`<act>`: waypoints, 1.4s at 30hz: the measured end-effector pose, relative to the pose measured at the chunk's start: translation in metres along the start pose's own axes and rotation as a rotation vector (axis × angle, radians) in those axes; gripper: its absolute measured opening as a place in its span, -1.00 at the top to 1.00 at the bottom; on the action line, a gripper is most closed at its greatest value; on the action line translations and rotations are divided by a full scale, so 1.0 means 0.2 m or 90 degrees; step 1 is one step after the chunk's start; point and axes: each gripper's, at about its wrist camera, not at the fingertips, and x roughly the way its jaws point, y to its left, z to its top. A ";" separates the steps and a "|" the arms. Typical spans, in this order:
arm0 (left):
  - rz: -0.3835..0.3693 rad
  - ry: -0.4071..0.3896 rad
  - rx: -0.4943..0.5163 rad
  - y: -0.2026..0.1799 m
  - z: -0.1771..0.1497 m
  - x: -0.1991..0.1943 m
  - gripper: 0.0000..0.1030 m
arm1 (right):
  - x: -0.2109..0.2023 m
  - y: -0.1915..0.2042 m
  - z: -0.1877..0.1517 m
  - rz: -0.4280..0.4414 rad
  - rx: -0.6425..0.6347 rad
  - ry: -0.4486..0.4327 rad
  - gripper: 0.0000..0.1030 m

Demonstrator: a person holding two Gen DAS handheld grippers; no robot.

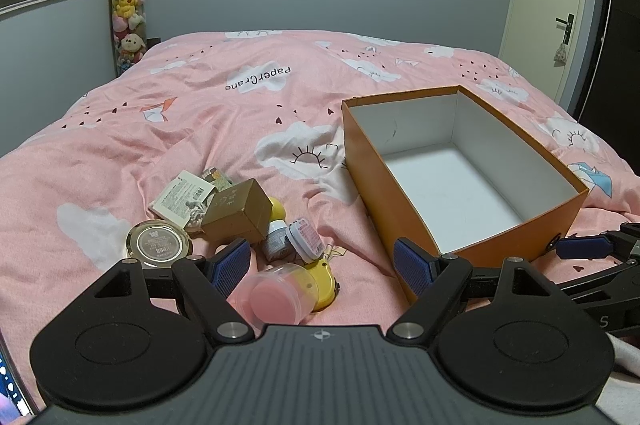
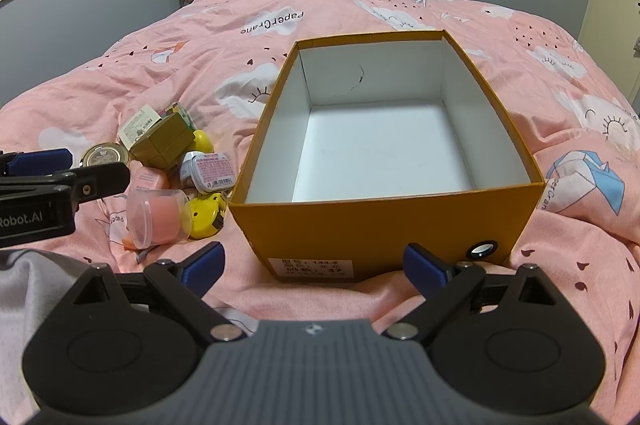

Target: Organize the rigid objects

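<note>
Left gripper (image 1: pixel 322 265) is hovering low over the pile, fingers spread wide, gripping nothing. Pile is sitting at its 12 o'clock. Going left to right in the left wrist view: round gold compact (image 1: pixel 159 245) lying flat at 10 o'clock, shiny metal lid; white labelled card packet (image 1: pixel 184 199) behind it; brown cardboard cube box (image 1: pixel 239 212), matte, sharp edges; small grey jar (image 1: pixel 277 240) with a flat pink-labelled tin (image 1: pixel 306 240) leaning on it; clear plastic cup (image 1: pixel 280 292) tipped on its side with pink content inside, mouth facing the camera, long axis running roughly along the fingers; yellow rounded toy (image 1: pixel 323 281) touching it on the right. The cup is lying right between the fingers, so it is probably the nearest pick.

Orange box (image 1: pixel 464 181) is sitting at 1–2 o'clock of the left gripper, open, white inside, empty, stiff card walls, on the soft wrinkled pink duvet (image 1: pixel 200 113).

Right gripper (image 2: pixel 314 267) is waiting wide apart, empty, just before the box's near wall; pile is at its 10 o'clock. Left arm is clearly nearer the objects.
</note>
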 end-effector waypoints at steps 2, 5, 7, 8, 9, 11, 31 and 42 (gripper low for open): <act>0.000 0.000 0.000 0.00 -0.01 0.01 -0.85 | -0.01 -0.01 0.00 0.000 0.002 0.001 -0.84; 0.000 0.001 0.000 0.00 -0.01 0.01 -0.85 | 0.00 -0.01 0.00 -0.001 0.005 0.002 -0.84; 0.000 0.001 0.000 0.00 -0.01 0.01 -0.85 | 0.00 -0.01 -0.01 -0.001 0.006 0.003 -0.84; 0.000 0.001 0.000 0.00 -0.01 0.01 -0.85 | 0.00 -0.01 -0.01 -0.001 0.007 0.003 -0.84; 0.000 0.002 0.000 0.00 -0.01 0.01 -0.85 | 0.00 0.00 -0.01 -0.001 0.007 0.003 -0.84; 0.000 0.002 0.000 0.00 -0.01 0.01 -0.85 | 0.00 0.00 0.00 -0.001 0.008 0.005 -0.84; 0.000 0.005 0.001 -0.01 -0.02 0.01 -0.85 | 0.00 -0.02 0.00 0.000 0.020 0.013 -0.85; 0.001 0.006 0.001 -0.01 -0.03 0.01 -0.85 | 0.01 -0.03 0.01 0.002 0.026 0.017 -0.86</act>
